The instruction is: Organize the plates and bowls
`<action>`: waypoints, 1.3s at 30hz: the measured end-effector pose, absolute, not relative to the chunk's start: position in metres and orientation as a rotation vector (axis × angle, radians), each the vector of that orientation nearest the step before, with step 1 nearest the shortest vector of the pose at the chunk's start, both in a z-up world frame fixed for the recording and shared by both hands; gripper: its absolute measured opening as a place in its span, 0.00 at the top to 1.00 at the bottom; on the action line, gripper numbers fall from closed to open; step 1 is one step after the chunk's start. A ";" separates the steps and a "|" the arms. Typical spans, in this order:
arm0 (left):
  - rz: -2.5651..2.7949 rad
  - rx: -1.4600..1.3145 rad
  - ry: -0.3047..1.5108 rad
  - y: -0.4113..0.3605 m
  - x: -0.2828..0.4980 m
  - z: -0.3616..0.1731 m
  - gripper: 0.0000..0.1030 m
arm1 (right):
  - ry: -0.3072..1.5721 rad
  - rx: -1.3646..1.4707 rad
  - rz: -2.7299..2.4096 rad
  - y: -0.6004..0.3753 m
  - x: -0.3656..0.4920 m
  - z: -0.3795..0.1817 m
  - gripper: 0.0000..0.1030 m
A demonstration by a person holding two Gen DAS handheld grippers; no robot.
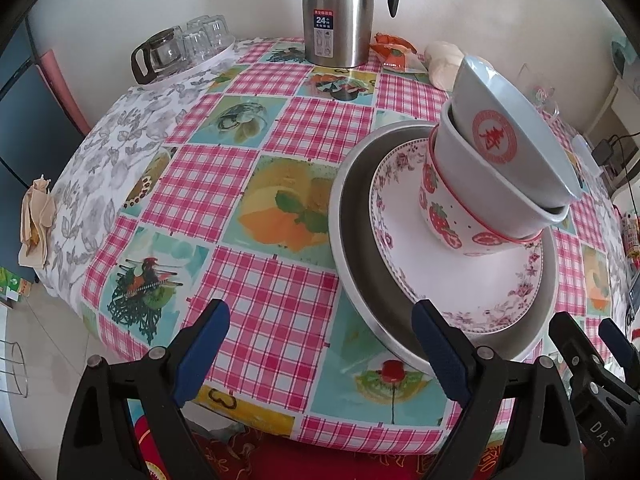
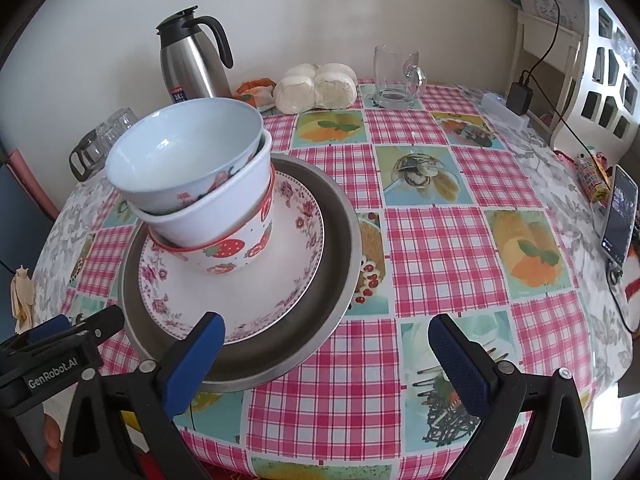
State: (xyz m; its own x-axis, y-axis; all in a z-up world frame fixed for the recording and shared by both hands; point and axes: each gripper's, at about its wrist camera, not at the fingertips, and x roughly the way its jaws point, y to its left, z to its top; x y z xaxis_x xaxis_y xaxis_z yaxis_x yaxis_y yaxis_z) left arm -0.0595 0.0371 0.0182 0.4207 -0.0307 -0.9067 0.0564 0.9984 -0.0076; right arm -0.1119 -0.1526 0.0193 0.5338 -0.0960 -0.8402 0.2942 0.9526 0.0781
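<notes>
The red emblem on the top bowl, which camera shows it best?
Left wrist view: the red emblem faces that camera on the outside of the top bowl. The right wrist view shows only the bowl's pale interior; the emblem is hidden.

Both wrist views look from the near edge of the surface (image 1: 280,280) toward the far wall, angled slightly down and close in. The left view sits left of the stacked dishes (image 1: 472,216), the right view right of them (image 2: 224,216); both share the stack and steel kettle (image 1: 338,12).
</notes>
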 end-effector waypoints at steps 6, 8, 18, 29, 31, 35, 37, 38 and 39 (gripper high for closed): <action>-0.055 0.027 1.142 0.038 -0.061 0.017 0.10 | 0.987 0.215 -0.230 -0.151 -0.114 0.018 0.00; -0.055 0.028 1.141 0.038 -0.062 0.017 0.10 | 0.986 0.216 -0.231 -0.151 -0.114 0.018 0.00; -0.050 0.023 1.149 0.040 -0.063 0.016 0.10 | 0.983 0.223 -0.235 -0.152 -0.118 0.018 0.00; -0.052 0.016 1.156 0.041 -0.063 0.014 0.10 | 0.987 0.223 -0.235 -0.152 -0.120 0.018 0.00; -0.052 0.014 1.158 0.042 -0.063 0.014 0.10 | 0.987 0.223 -0.236 -0.152 -0.120 0.018 0.00; -0.054 0.010 1.160 0.042 -0.063 0.014 0.10 | 0.987 0.223 -0.235 -0.152 -0.120 0.018 0.00; -0.055 0.010 1.160 0.042 -0.063 0.014 0.10 | 0.987 0.223 -0.236 -0.153 -0.120 0.018 0.00; -0.055 0.010 1.160 0.042 -0.062 0.014 0.10 | 0.987 0.223 -0.236 -0.153 -0.120 0.018 0.00; -0.054 0.011 1.159 0.042 -0.063 0.014 0.10 | 0.987 0.223 -0.236 -0.153 -0.120 0.018 0.00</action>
